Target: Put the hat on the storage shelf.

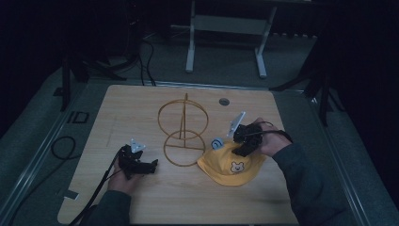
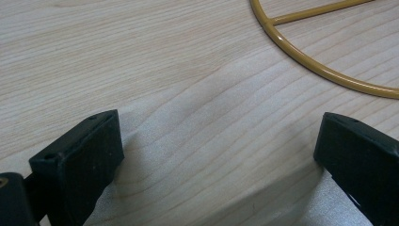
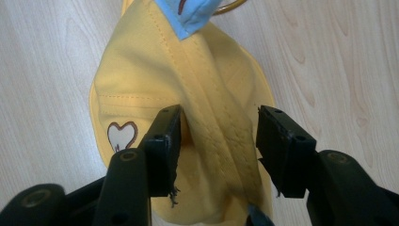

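A yellow cap (image 1: 230,165) with a bear face on its front lies on the wooden table (image 1: 136,108), right of a gold wire stand (image 1: 183,129). A light blue ear (image 1: 217,142) sticks out at the cap's far edge, beside the stand's base ring. My right gripper (image 1: 242,149) comes down onto the crown from the right. In the right gripper view its jaws (image 3: 219,136) pinch a raised fold of the yellow cap (image 3: 207,80), with the blue ear (image 3: 188,14) beyond. My left gripper (image 1: 151,165) rests low on the table left of the stand, open (image 2: 216,155), with bare wood between its jaws.
The stand's base ring (image 2: 320,70) curves just ahead of the left jaws. A round cable hole (image 1: 224,101) sits near the table's far edge. Cables trail off the table's left side, and a white desk frame (image 1: 226,28) stands on the floor beyond.
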### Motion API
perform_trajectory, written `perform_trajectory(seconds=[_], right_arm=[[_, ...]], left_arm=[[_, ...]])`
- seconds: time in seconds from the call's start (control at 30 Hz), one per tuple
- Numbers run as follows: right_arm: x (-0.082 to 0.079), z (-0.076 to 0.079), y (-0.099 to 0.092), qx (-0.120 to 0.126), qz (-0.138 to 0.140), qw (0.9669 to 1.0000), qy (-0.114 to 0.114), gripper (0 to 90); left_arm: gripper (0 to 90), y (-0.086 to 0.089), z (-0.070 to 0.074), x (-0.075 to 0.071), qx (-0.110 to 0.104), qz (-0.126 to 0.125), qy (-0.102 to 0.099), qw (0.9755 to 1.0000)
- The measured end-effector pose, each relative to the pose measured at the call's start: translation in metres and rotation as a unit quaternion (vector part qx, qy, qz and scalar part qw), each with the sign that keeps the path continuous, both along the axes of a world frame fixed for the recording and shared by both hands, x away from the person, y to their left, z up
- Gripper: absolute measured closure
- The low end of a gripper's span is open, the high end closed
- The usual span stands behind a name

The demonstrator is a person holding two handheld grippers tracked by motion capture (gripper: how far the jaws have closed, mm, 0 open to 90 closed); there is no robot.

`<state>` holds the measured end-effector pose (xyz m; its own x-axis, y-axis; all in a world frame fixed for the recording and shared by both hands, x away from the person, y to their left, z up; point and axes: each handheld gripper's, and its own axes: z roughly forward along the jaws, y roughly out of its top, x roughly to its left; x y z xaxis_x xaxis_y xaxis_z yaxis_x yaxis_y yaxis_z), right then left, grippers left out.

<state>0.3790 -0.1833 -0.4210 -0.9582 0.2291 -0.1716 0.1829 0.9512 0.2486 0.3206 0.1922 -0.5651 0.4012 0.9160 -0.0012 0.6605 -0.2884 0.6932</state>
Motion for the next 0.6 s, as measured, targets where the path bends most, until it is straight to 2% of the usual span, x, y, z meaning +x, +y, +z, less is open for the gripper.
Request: perform_trajectory(seconds=[0.17,0.2,0.23,0.3,0.6], right_arm=[[0.001,-0.004,0.003,-0.012,0.012,0.9998,0.013,54.8],[0.001,-0.005,0.004,-0.019,0.017,0.9996,0.014,63.4],[0.001,-0.005,0.004,-0.019,0.017,0.9996,0.014,63.4],[0.0,-0.004,0.003,-0.024,0.02,0.9994,0.013,73.7],[-0.01,0.001,0.002,-0.032,0.032,0.999,0.005,77.4]], left_arm=[[1.9,0.0,0.0,0.0,0.0,0.0,0.0,1.0],[1.9,0.0,0.0,0.0,0.0,0.0,0.0,1.0],[1.9,0.0,0.0,0.0,0.0,0.0,0.0,1.0],[2.0,0.0,0.0,0.0,0.0,0.0,0.0,1.0],[1.9,0.0,0.0,0.0,0.0,0.0,0.001,1.0]])
